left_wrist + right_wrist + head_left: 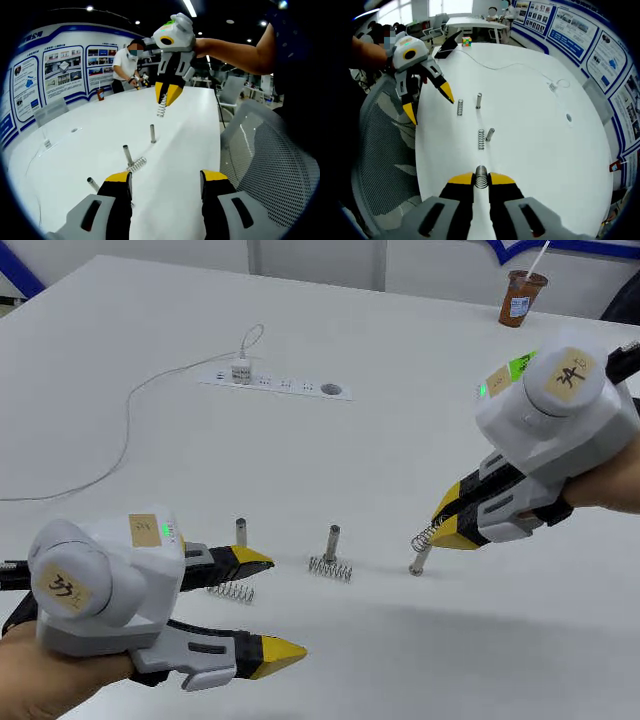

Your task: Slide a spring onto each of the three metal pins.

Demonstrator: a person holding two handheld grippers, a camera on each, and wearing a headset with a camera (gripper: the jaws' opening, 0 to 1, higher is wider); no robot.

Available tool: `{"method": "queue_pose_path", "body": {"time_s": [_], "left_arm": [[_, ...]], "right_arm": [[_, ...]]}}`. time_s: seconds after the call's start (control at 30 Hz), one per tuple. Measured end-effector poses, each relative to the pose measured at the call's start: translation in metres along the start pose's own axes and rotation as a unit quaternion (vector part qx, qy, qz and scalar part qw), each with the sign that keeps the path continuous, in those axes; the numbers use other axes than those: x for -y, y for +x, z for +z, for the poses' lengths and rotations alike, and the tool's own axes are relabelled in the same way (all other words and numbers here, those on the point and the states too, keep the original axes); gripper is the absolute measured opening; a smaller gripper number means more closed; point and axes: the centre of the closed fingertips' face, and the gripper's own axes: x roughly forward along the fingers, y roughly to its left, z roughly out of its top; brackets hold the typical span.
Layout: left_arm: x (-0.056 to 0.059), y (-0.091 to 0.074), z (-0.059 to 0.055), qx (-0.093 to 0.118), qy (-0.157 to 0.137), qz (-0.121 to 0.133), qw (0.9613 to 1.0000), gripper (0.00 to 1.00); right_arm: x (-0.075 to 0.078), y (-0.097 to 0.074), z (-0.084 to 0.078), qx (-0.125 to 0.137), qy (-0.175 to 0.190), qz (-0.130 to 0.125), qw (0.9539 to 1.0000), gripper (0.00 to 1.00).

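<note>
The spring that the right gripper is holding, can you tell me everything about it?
The held spring is a small coil of thin, shiny grey wire, like metal. The right gripper pinches its top end between yellow jaw tips, so most of it sticks out free, slanting down toward the white table. It hangs in the air above the right-hand pin and isn't on it yet. Nothing else touches it.
</note>
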Motion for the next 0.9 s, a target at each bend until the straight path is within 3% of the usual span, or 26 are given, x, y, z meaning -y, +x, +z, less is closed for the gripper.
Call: {"method": "queue_pose_path", "body": {"time_s": [0.33,0.57,0.9], "left_arm": [[-0.012,-0.015,-0.012,-0.002,-0.017,0.027,0.9995,0.59],[-0.019,-0.023,-0.013,0.002,-0.027,0.047,0.9985,0.6],[-0.025,-0.03,-0.018,0.003,-0.041,0.065,0.9971,0.62]], "right_arm": [[0.016,0.002,-0.012,-0.018,0.013,-0.011,0.9997,0.12],[0.027,0.009,-0.024,-0.049,0.008,-0.022,0.9986,0.12],[0.035,0.022,-0.033,-0.07,0.014,-0.014,0.9974,0.12]]}}
